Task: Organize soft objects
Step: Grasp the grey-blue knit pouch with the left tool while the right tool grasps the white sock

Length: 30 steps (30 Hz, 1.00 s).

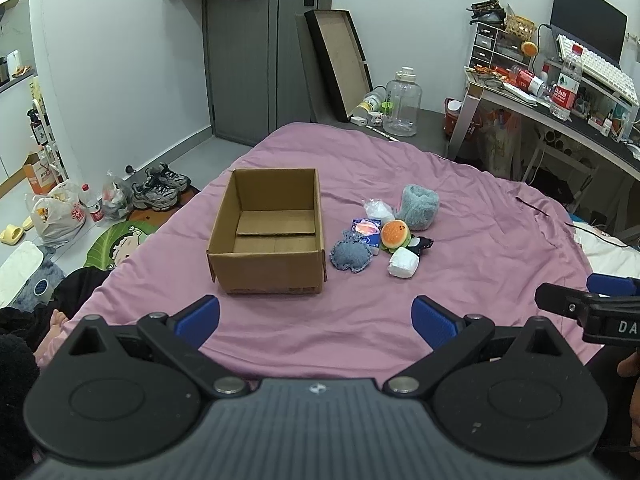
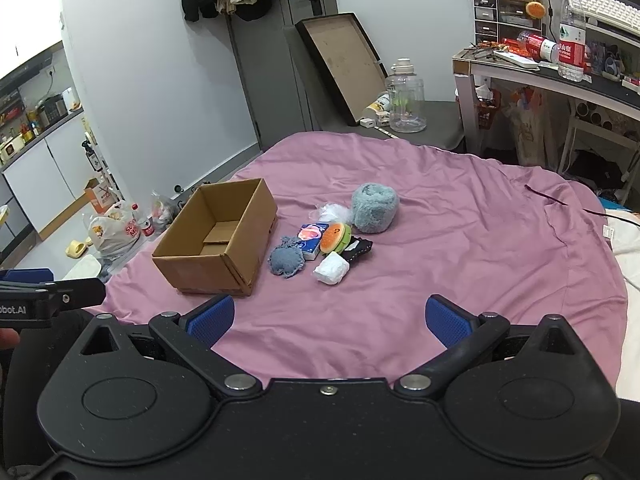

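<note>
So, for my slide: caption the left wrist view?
Open left gripper faces an empty brown cardboard box beside soft toys on pink bedsheet.

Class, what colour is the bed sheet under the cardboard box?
Pink-purple sheet under the brown box; clearest in the right wrist view.

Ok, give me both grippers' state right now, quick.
Left gripper: open, holding nothing, above the pink bedsheet, short of the cardboard box.
Right gripper: open, holding nothing, short of the soft toys.

"DA" in white on the black right claw (image 1: 612, 326) body (cut off at frame edge); "obot.AI" on the black left claw (image 2: 24, 309) body.
</note>
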Available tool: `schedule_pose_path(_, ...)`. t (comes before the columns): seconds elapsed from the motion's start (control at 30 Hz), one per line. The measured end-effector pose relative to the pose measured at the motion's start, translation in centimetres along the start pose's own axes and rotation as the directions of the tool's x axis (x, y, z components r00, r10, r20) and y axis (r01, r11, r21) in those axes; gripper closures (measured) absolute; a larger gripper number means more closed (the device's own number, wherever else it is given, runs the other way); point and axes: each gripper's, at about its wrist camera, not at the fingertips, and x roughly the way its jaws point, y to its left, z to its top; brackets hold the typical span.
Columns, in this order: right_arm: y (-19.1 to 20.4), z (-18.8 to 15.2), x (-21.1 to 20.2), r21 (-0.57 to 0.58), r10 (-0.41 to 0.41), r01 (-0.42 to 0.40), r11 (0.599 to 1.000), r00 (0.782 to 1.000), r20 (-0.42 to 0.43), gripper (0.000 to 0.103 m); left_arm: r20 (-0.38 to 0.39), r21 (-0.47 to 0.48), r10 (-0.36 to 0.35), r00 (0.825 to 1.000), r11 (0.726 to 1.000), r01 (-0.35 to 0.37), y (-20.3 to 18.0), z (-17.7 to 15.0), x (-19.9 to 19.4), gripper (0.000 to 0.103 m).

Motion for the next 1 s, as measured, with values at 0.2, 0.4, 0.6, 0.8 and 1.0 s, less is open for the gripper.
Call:
schedule_pose_path(0.2,-0.3,1.1,-0.1,0.028,0.028,-0.028,0.999,1.000,-0.011,0.000,0.008,-0.027,-0.020,1.000,0.999,0.020,0.1,0.6,0.7,0.001)
schedule_pose_path(0.4,-0.8,3.8,-0.5,0.020,0.044,-0.044,0.999,0.999,-0.001,0.000,0.022,-0.040,-0.026,0.999,0.999,0.027,0.2,1.7,1.8,0.002)
schedule_pose_path(0.6,-2.1,6.0,0.4,0.014,0.059,-0.058,0.998,0.998,-0.004,0.000,0.022,-0.072,-0.018,1.000,0.997,0.020,0.2,2.7,3.6,0.003)
schedule_pose_path(0.8,-3.7,7.3,2.7,0.066,0.053,-0.051,0.997,0.998,-0.031,0.000,0.004,-0.084,-0.010,1.000,0.996,0.011,-0.2,3.3,5.8,0.003)
schedule_pose_path(1.0,-5.3,6.9,5.2,0.202,0.059,-0.046,0.978,0.997,-0.057,0.000,-0.014,-0.088,-0.022,1.000,0.996,0.021,-1.5,4.1,8.4,0.005)
